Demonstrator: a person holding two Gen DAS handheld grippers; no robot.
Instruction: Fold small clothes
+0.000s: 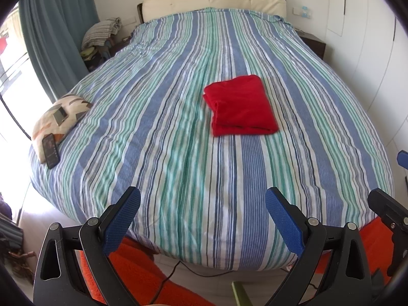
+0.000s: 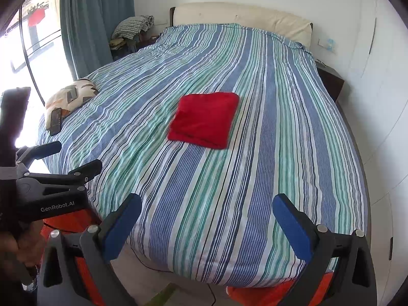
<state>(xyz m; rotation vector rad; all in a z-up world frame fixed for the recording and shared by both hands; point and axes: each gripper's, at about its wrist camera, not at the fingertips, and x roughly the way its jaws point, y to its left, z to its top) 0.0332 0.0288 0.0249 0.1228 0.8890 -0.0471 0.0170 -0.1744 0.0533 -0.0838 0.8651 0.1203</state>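
Note:
A red garment (image 1: 241, 105) lies folded into a neat rectangle on the striped bedspread (image 1: 178, 127), right of the bed's middle. It also shows in the right wrist view (image 2: 205, 119). My left gripper (image 1: 202, 201) is open and empty, held back over the foot of the bed, well short of the garment. My right gripper (image 2: 206, 207) is open and empty too, also at the foot of the bed. The left gripper's body shows at the left edge of the right wrist view (image 2: 53, 193).
A patterned pillow (image 1: 60, 117) with a phone (image 1: 51, 150) on it lies at the bed's left edge. A cream headboard (image 1: 214, 1) is at the far end. An orange rug (image 1: 137, 275) and a cable (image 1: 173, 272) lie on the floor. White wardrobes (image 1: 369, 51) stand to the right.

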